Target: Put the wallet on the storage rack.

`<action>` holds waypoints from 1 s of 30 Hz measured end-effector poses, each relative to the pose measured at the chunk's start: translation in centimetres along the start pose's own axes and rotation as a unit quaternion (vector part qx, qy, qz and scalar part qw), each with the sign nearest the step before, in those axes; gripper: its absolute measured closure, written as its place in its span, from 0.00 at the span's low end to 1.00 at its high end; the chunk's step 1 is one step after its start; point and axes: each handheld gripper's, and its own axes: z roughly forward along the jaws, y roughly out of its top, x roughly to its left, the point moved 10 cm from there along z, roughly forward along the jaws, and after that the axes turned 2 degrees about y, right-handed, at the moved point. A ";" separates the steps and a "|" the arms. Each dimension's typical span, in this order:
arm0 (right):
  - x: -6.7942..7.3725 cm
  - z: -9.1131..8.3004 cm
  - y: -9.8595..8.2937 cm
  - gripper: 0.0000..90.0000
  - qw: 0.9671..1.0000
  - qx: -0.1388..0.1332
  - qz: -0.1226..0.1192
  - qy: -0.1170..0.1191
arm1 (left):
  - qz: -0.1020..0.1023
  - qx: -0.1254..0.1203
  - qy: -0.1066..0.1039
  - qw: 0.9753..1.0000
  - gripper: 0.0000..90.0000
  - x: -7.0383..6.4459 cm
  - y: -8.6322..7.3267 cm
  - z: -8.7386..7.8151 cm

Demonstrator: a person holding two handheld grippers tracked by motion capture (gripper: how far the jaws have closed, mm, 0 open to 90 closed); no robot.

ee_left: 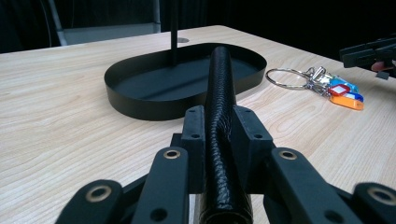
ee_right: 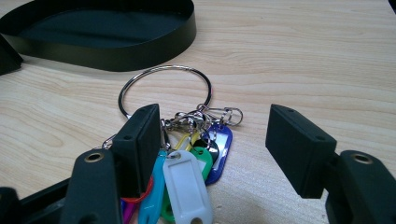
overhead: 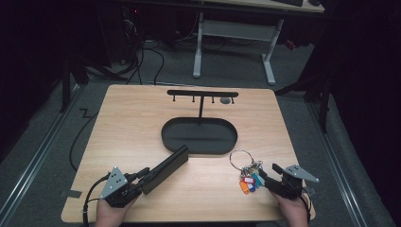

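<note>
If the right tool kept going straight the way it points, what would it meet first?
Most likely the bunch of key tags lying between the open right tool's jaws, then the large ring; the black tray lies farther on.

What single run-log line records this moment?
left gripper: shut on black case | right gripper: open over key bunch | tray: holds nothing

A long, flat black case with a pebbled leather-like skin [overhead: 166, 168] sits clamped at its near end, angling up and to the right so its far end reaches the near-left rim of the oval tray. Right of it, a large silver key ring [overhead: 241, 158] lies flat on the wood, with its bunch of coloured plastic tags [overhead: 249, 181] fanned out on the near side.
</note>
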 end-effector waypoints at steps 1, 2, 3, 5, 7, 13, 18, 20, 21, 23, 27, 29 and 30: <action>0.0 0.0 0.0 0.40 1.000 0.000 0.000 0.000 | -0.001 -0.001 0.000 1.000 0.84 0.0 0.0 0.0; 0.0 0.0 0.0 0.40 1.000 0.000 0.000 0.000 | -0.001 -0.001 0.000 1.000 0.84 0.1 0.0 0.0; 0.0 0.0 0.0 0.40 1.000 0.000 0.000 0.000 | -0.001 -0.001 0.001 1.000 0.84 0.1 0.0 0.0; 0.0 0.0 0.0 0.40 1.000 0.000 0.000 0.000 | -0.001 0.000 0.001 1.000 0.84 0.1 0.0 -0.1; 0.0 0.0 0.0 0.40 1.000 0.000 0.000 0.000 | 0.000 -0.001 0.002 1.000 0.84 0.2 0.0 -0.1; -0.1 0.0 0.0 0.40 1.000 0.000 0.001 -0.001 | -0.001 0.001 0.004 1.000 0.82 0.3 -0.1 -0.2; -0.1 0.0 0.0 0.40 1.000 0.001 0.002 -0.001 | 0.002 0.002 0.002 1.000 0.81 0.2 -0.1 -0.2; -0.1 0.0 0.0 0.40 1.000 0.001 0.003 -0.001 | 0.003 0.008 0.001 1.000 0.79 0.2 -0.2 -0.2; -0.1 0.0 0.0 0.40 1.000 0.001 0.003 -0.001 | 0.007 0.017 0.003 1.000 0.77 0.2 -0.4 -0.1; -0.1 0.0 0.0 0.40 1.000 0.002 0.002 -0.001 | 0.015 0.028 0.006 0.999 0.76 0.1 -0.9 0.1; -0.1 0.0 0.0 0.40 1.000 0.001 0.003 -0.001 | 0.018 0.034 0.005 0.999 0.77 -0.1 -1.0 0.2; -0.1 0.0 0.0 0.40 1.000 0.002 0.003 -0.001 | 0.020 0.036 0.006 0.999 0.77 -0.1 -1.0 0.3; 0.0 0.0 0.0 0.40 1.000 0.002 0.003 -0.001 | 0.021 0.038 0.006 0.999 0.77 -0.1 -1.0 0.3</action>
